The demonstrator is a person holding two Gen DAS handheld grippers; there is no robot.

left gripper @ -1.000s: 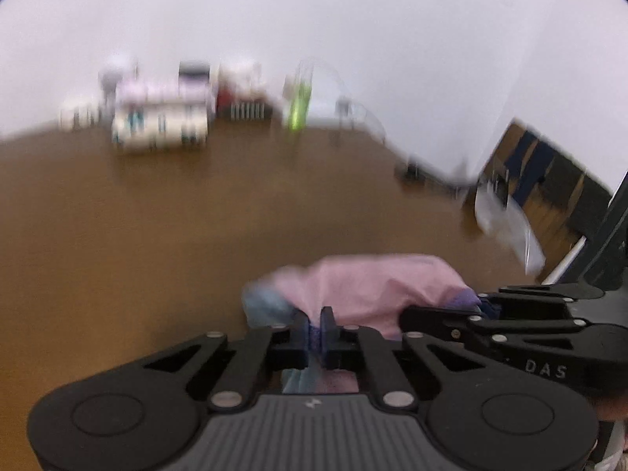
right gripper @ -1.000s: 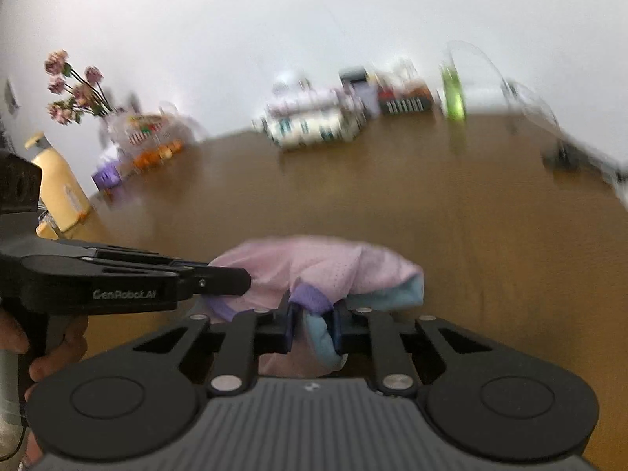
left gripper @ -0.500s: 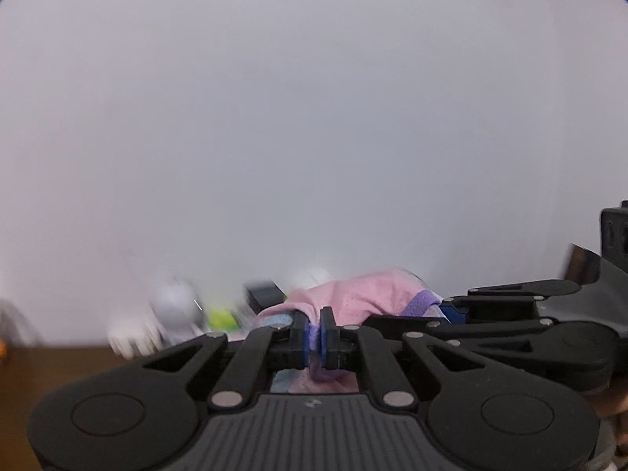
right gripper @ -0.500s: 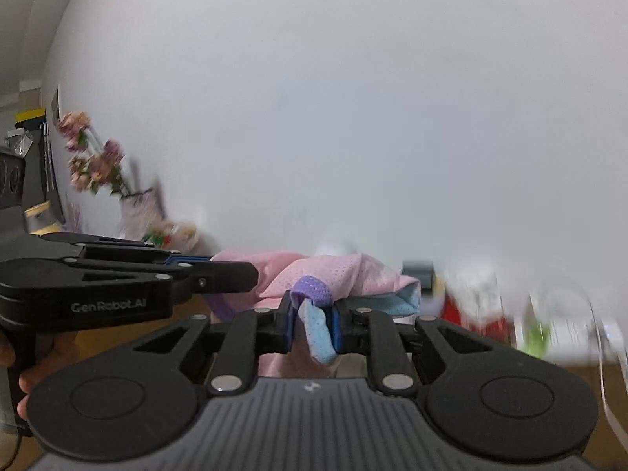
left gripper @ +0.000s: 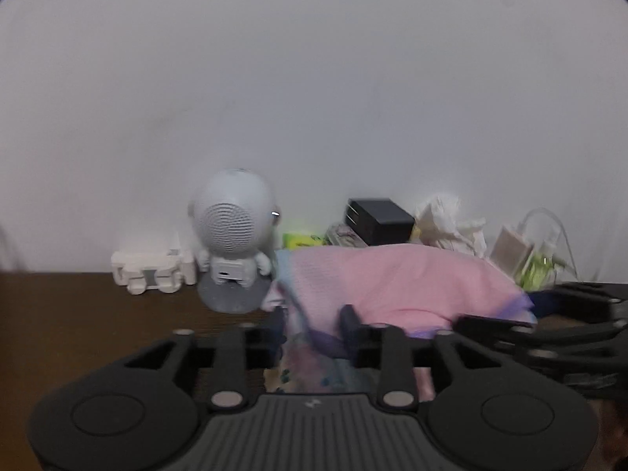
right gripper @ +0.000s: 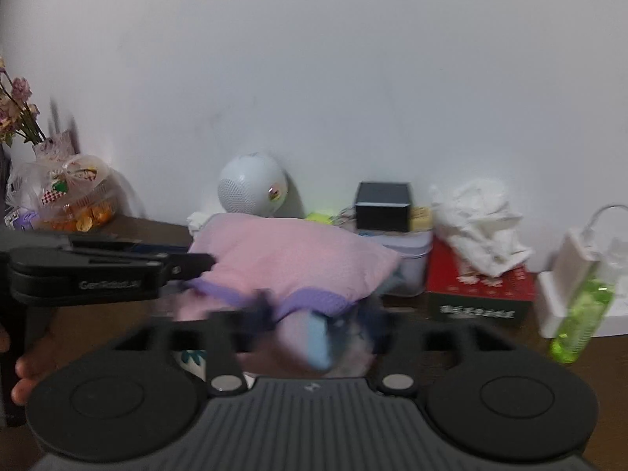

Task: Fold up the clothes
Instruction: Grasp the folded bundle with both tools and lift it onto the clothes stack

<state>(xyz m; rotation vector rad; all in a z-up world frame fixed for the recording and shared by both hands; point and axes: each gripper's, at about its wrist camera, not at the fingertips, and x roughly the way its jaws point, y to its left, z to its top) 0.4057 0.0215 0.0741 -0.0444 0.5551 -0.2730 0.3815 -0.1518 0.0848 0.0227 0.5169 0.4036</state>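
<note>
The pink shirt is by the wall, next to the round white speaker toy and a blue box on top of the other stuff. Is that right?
Not quite. The box is black, not blue, as the right wrist view shows. The pink shirt does sit by the wall beside the round white speaker toy.

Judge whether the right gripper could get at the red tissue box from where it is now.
Probably yes. The red tissue box sits just ahead and to the right of the right gripper, whose jaws have just been opening over the pink garment; nothing stands between them.
</note>
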